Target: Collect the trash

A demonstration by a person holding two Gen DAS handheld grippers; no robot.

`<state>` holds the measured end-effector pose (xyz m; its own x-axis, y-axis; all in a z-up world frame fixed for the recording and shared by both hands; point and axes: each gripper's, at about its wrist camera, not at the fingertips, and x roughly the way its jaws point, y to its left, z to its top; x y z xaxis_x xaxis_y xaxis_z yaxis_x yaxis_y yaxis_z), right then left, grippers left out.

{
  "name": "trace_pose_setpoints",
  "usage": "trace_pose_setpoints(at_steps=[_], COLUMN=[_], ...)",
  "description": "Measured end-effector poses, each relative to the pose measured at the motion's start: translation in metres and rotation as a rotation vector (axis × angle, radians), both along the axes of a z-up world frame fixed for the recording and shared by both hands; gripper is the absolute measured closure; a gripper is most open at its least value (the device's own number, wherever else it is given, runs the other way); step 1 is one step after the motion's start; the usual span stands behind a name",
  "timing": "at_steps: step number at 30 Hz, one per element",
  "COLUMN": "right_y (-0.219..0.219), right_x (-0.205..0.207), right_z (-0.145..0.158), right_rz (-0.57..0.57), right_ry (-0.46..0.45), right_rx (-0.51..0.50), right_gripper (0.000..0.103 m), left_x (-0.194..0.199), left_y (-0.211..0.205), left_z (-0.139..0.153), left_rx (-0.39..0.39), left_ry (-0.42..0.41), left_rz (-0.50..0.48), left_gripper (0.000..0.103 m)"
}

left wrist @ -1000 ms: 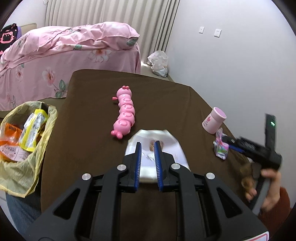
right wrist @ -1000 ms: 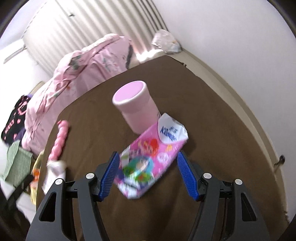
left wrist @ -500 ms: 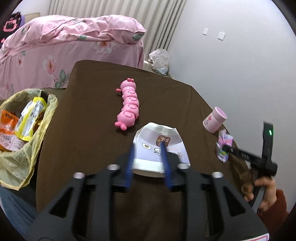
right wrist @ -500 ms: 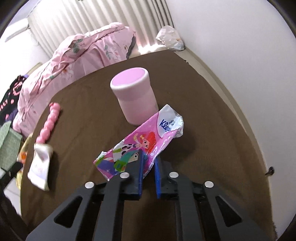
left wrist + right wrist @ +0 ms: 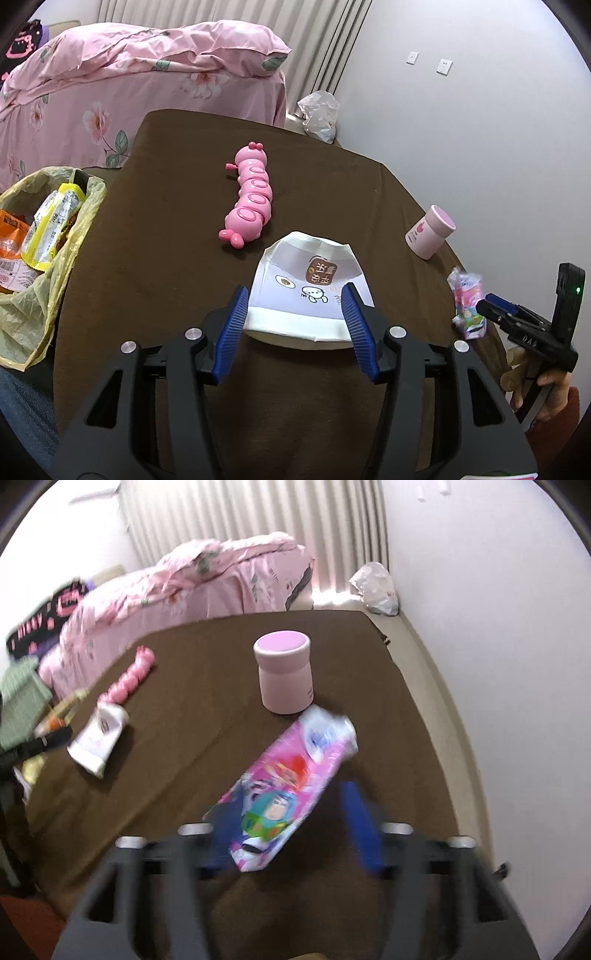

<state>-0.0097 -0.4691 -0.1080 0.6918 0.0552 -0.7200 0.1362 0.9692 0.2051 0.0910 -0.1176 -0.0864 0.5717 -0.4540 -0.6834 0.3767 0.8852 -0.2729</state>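
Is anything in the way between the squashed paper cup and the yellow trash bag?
Nothing visible. The paper cup lies between the opening fingers of the left gripper, and only bare brown table runs over to the trash bag. The pink caterpillar toy sits farther back, off that path.

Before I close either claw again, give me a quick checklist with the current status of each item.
1. Paper cup between left claw fingers: ok; it lies flattened on the table, jaws opening, pads not pressing.
2. Pink wrapper between right claw fingers: ok; jaws opening, grip cannot tell, blurred.
3. Wrapper clear of pink jar: cannot tell; its far end lies close to the base.
4. Trash bag open and reachable: ok; mouth open at the table's left edge, wrappers already inside.
5. Toy caterpillar out of the left claw's way: ok; it lies beyond the cup.
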Motion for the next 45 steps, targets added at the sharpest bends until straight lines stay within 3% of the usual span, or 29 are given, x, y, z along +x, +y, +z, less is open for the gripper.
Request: trace_pose_setpoints(at_steps=[2,5,7,9,13,18,25,28,30,31,32,34,36,39,41,45], right_y=[-0.007,-0.024,-0.023,-0.013,0.014,0.040,0.028,0.023,0.020,0.017,0.016,0.019,0.027,0.037,0.040,0.052], right_x=[0.001,0.001,0.011,0.023,0.046,0.039,0.003,-0.001,-0.006,-0.008,-0.007,-0.008,-0.007,-0.009,-0.010,-0.013], right_z=[-0.003,-0.012,-0.017,-0.016,-0.016,-0.023,-0.015,-0.021,-0.020,-0.020,-0.019,-0.013,-0.007,0.004,0.008,0.016], right_rz=[-0.065,-0.216,-0.266,-0.271,-0.173,-0.086,-0.023,-0.039,-0.065,-0.073,-0.068,-0.050,-0.014,0.035,0.054,0.100], right_ry=[0.002,0.001,0.024,0.037,0.082,0.107,0.052,0.083,0.048,0.031,0.025,0.000,-0.010,-0.041,-0.061,-0.109], right_rx=[0.048,0.208,0.237,0.196,0.082,-0.075,-0.023,-0.021,0.007,0.036,0.054,0.053,0.016,-0.007,-0.006,-0.035], right_gripper=[0.047,0.047,0.047,0.047,0.047,0.047,0.047,0.047,0.052,0.070,0.081,0.090,0.092,0.094,0.094,0.094], left_x=[-0.001,0.000,0.001,0.001,0.002,0.003,0.003,0.002,0.001,0.000,0.000,0.000,0.000,0.000,0.001,0.008], left_y=[0.002,0.006,0.009,0.010,0.013,0.019,0.022,0.020,0.017,0.017,0.016,0.017,0.018,0.017,0.015,0.005], left_z=[0.002,0.003,0.003,0.002,0.000,-0.002,-0.005,-0.004,-0.004,-0.004,-0.004,-0.004,-0.004,-0.004,-0.006,-0.013], left_rx=[0.006,-0.001,-0.003,0.003,0.005,-0.004,-0.022,-0.024,-0.016,-0.012,-0.009,-0.010,-0.019,-0.044,-0.066,-0.021], left_ry=[-0.017,-0.022,-0.019,-0.017,-0.013,-0.005,0.006,0.003,0.001,-0.001,-0.002,-0.001,0.001,0.014,0.043,0.082], left_rz=[0.015,0.043,0.055,0.064,0.072,0.080,0.078,0.074,0.064,0.060,0.058,0.059,0.059,0.029,0.001,0.033], left_gripper=[0.052,0.051,0.051,0.051,0.050,0.050,0.050,0.050,0.050,0.050,0.050,0.050,0.050,0.037,0.034,0.033])
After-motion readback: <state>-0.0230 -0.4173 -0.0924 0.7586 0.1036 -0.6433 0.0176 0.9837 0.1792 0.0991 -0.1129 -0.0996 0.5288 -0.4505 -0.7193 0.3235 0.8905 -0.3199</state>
